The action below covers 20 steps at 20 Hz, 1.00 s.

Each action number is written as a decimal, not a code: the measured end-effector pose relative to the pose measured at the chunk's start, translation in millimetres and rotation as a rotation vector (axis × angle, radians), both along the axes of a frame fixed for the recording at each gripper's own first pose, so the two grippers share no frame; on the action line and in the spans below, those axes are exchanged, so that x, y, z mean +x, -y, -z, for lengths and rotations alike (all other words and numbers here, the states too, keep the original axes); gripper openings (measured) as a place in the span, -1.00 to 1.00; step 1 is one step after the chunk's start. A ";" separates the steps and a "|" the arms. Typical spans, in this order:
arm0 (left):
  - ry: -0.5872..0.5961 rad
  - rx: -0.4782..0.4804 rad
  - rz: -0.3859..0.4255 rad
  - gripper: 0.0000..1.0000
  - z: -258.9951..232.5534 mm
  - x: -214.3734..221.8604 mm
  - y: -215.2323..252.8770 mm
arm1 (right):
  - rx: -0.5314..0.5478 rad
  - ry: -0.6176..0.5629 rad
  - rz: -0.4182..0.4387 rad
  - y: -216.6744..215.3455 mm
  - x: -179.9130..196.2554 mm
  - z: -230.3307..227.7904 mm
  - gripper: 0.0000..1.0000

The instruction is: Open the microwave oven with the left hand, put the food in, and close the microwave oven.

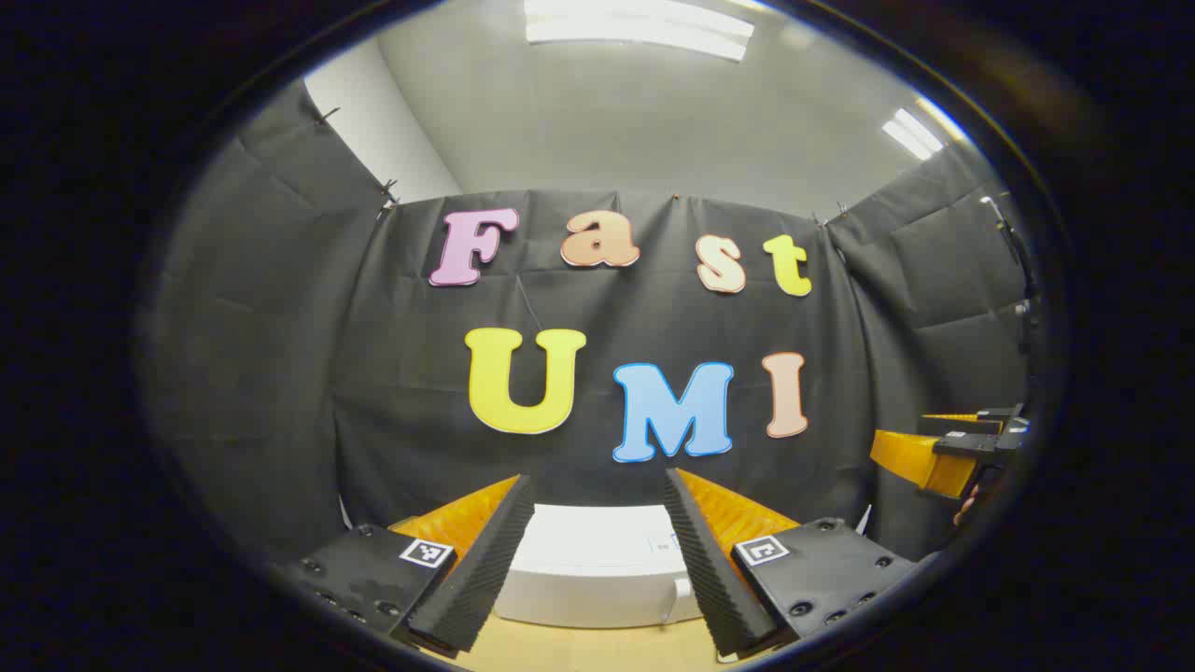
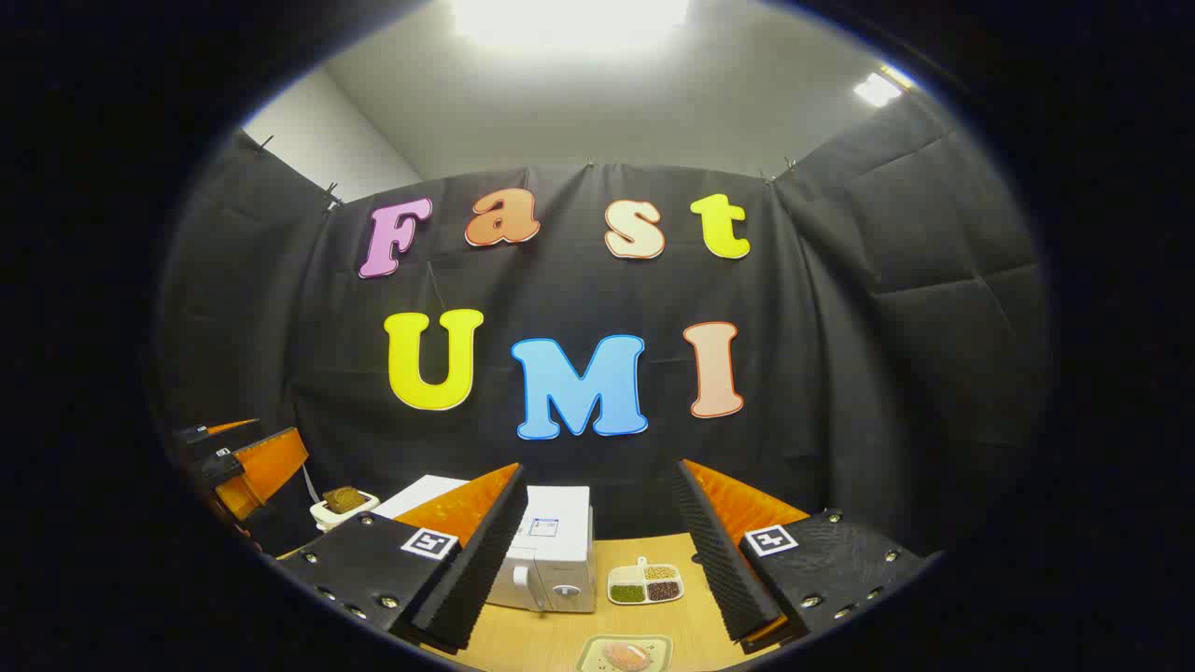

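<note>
A white microwave [image 2: 553,551] stands on the wooden table [image 2: 551,644], its door looking closed, with a handle and knob on the front. In the left gripper view its top [image 1: 597,560] lies just beyond my left gripper [image 1: 597,478], which is open and holds nothing. My right gripper [image 2: 597,467] is also open and empty, held above the table. Below it a pale green plate of food [image 2: 625,655] sits at the table's near edge. A divided dish of beans [image 2: 644,583] lies right of the microwave. The left gripper [image 2: 257,448] shows at the far left, the right gripper [image 1: 920,439] at the far right.
A small white dish with a brown piece of food [image 2: 344,504] sits left of the microwave. Black cloth walls close the booth behind and on both sides. Bare tabletop [image 1: 579,649] lies in front of the microwave.
</note>
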<state>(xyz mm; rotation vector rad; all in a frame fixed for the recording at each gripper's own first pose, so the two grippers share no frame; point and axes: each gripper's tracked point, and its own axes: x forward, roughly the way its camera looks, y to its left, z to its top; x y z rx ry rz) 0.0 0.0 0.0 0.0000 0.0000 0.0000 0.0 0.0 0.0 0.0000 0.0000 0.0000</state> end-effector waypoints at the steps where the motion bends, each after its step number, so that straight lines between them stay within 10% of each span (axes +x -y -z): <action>1: -0.005 0.001 -0.003 0.88 1.7 1.9 0.8 | 0.005 0.008 0.004 3.6 3.7 -4.5 0.92; 20: -0.002 -0.004 0.059 0.86 41.1 45.6 43.2 | 0.000 -0.043 -0.067 40.8 38.0 25.7 0.92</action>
